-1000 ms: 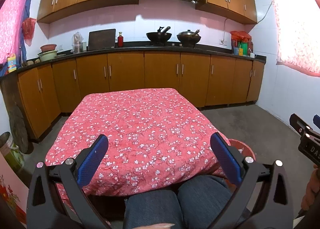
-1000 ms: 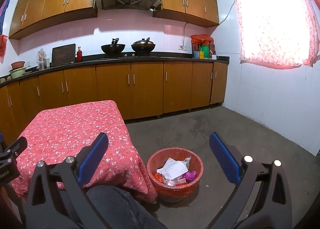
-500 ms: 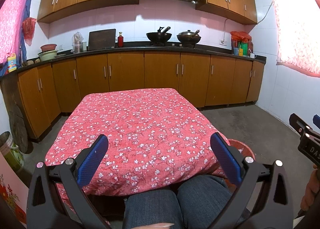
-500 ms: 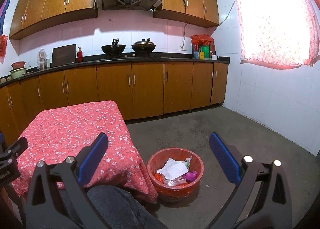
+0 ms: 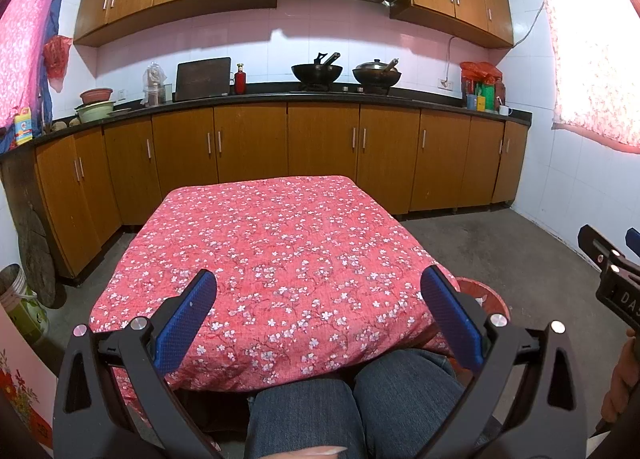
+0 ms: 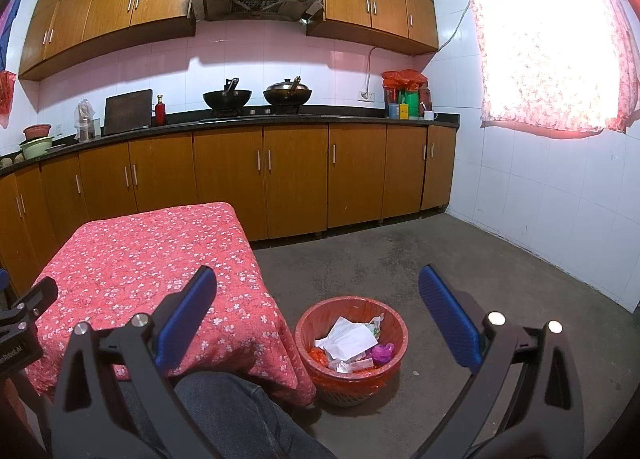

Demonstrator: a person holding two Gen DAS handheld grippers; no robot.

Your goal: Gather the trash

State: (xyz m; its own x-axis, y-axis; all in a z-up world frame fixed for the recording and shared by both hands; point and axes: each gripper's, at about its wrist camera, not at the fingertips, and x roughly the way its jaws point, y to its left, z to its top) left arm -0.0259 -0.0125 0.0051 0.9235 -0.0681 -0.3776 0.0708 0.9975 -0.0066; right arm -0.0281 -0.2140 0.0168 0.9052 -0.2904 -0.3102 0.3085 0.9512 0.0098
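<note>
Hovering wide apart, empty: left hand-held gripper [image 5: 318, 313], right hand-held gripper [image 6: 317, 313]; trash basket [image 6: 394, 321] filled

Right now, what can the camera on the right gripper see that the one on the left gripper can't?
Only the right wrist view looks into the red basket, showing white paper and a purple scrap inside. Only the left wrist view shows the yellow bottle on the counter and a bucket on the floor. Both show the flowered table, the two woks and an open gripper.
</note>
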